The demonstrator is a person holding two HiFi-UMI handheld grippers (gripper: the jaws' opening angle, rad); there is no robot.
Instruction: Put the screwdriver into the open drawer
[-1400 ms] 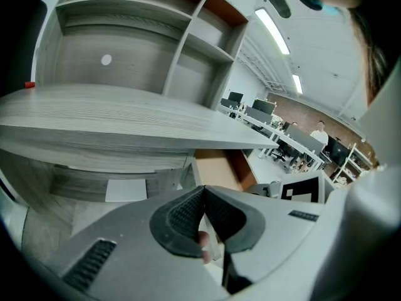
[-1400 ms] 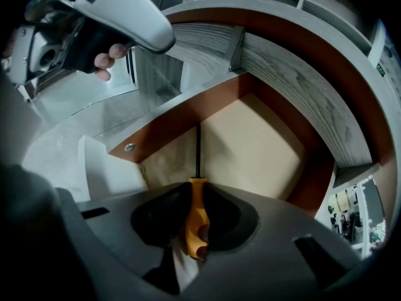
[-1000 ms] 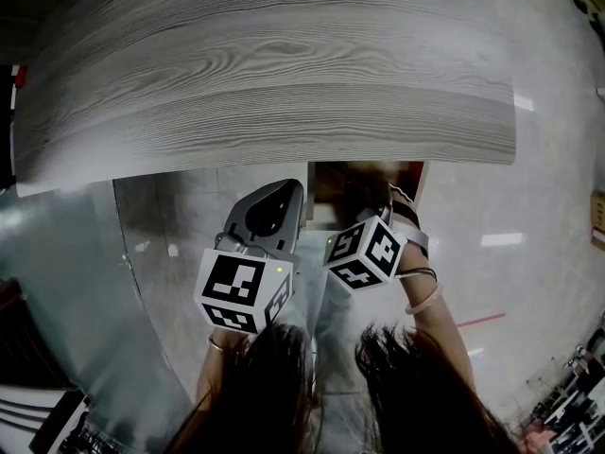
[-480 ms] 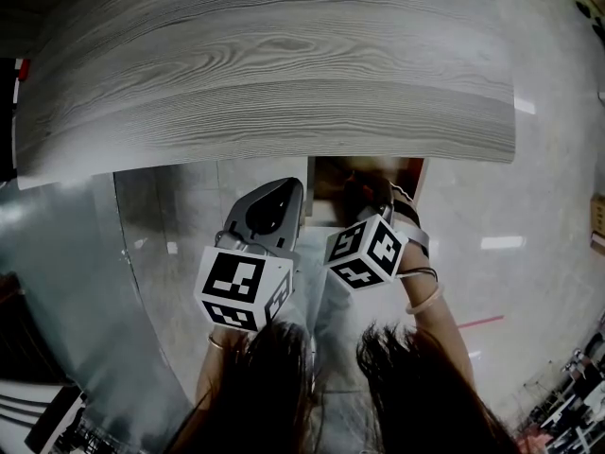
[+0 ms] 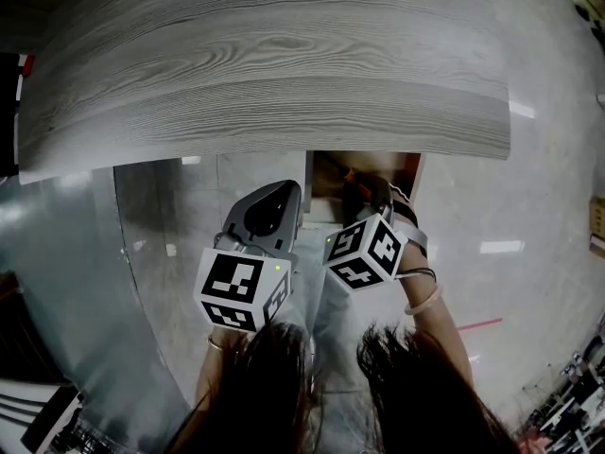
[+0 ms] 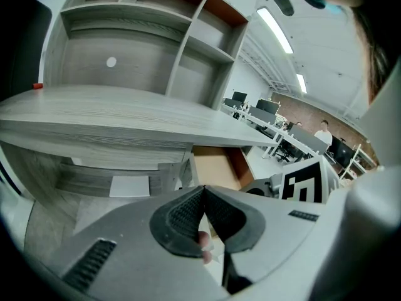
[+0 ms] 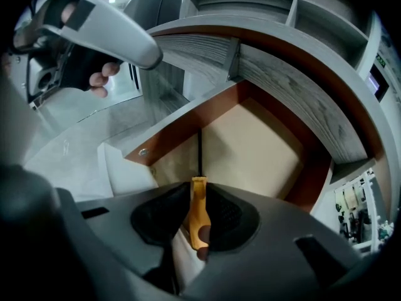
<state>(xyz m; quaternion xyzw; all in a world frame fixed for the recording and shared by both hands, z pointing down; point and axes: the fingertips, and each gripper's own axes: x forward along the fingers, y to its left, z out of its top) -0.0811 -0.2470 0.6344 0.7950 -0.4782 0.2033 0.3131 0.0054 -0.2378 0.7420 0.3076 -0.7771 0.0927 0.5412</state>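
person standing at a grey wood-grain desk [image 5: 265,64], one gripper in each hand, both held low in front of the desk edge. head view looks steeply down on them.

right gripper [image 5: 362,193] is at the mouth of the open drawer [image 5: 326,180], which sticks out from under the desk top. in the right gripper view the right gripper [image 7: 199,188] has its jaws clamped on the screwdriver [image 7: 198,213]: the orange handle is pinched between the black pads and the thin dark shaft points forward past the tips. the shaft runs out over the drawer [image 7: 257,149], which has a tan floor and reddish-brown walls, and lines up with its far corner. the screwdriver is in the gripper above the drawer; cannot tell if the tip touches anything.

left gripper [image 5: 282,187] sits just beside the right one, to its left, over the pale glossy floor [image 5: 529,216], outside the drawer. in the left gripper view the left gripper [image 6: 203,190] has its jaws pressed together with nothing between the pads; a fingertip shows just under them. beyond it, the drawer [image 6: 216,165] shows brown under the desk [image 6: 125,105], with open shelves [image 6: 156,17] on the wall above.

right gripper view also catches the left gripper [image 7: 147,54] at upper left, with the fingers [image 7: 100,74] wrapped round its grip.
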